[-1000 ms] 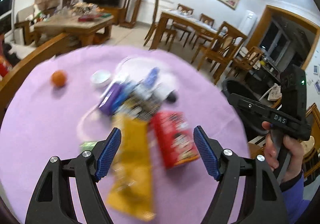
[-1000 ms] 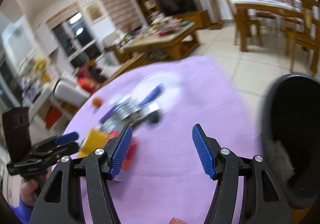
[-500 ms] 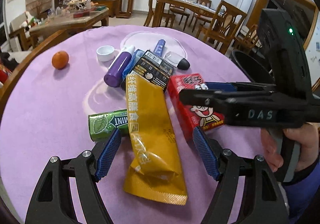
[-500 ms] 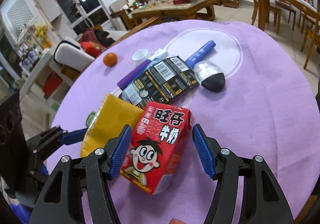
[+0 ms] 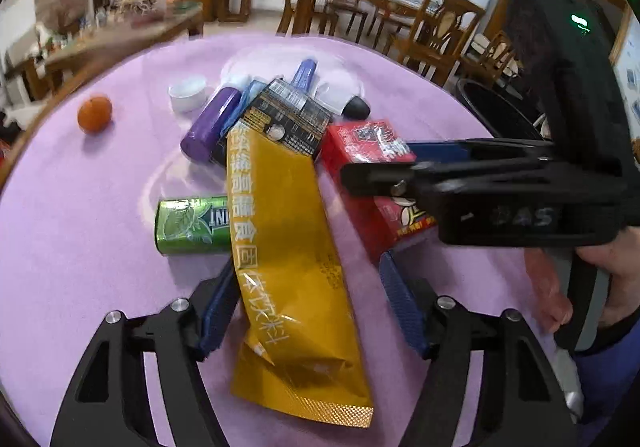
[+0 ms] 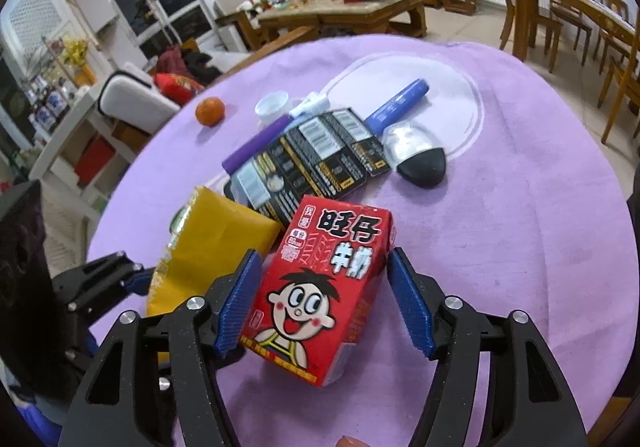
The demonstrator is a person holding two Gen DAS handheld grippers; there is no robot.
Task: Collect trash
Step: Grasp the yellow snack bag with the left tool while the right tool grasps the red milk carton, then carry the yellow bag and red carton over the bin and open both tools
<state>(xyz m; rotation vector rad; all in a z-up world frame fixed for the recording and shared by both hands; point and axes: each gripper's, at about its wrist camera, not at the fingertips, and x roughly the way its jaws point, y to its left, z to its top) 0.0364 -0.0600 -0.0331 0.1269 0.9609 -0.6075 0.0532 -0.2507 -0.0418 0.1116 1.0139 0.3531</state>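
Note:
A long yellow pouch (image 5: 288,259) lies on the purple tablecloth (image 5: 80,279), between the pads of my left gripper (image 5: 310,307). Its jaws are closing: the left pad meets the pouch's edge, and the right pad stands clear of it. Beside the pouch lies a red drink carton (image 6: 320,279) with a cartoon face. My right gripper (image 6: 325,303) straddles it, and its jaws are opening, with a gap at the right pad. In the left wrist view the right gripper (image 5: 384,167) crosses over the carton (image 5: 368,143).
Behind these lie a green mint tin (image 5: 192,225), black packets (image 6: 304,163), a purple tube (image 5: 208,123), a blue pen (image 6: 400,103), a black-tipped clear case (image 6: 420,159), a white cap (image 5: 187,91) and an orange (image 5: 94,113). A black bin (image 5: 496,111) stands off the table's right edge.
Both grippers have come down over the pile, the left around the yellow pouch and the right around the red carton. The left jaws have narrowed a little, and the right ones stand slightly wider.

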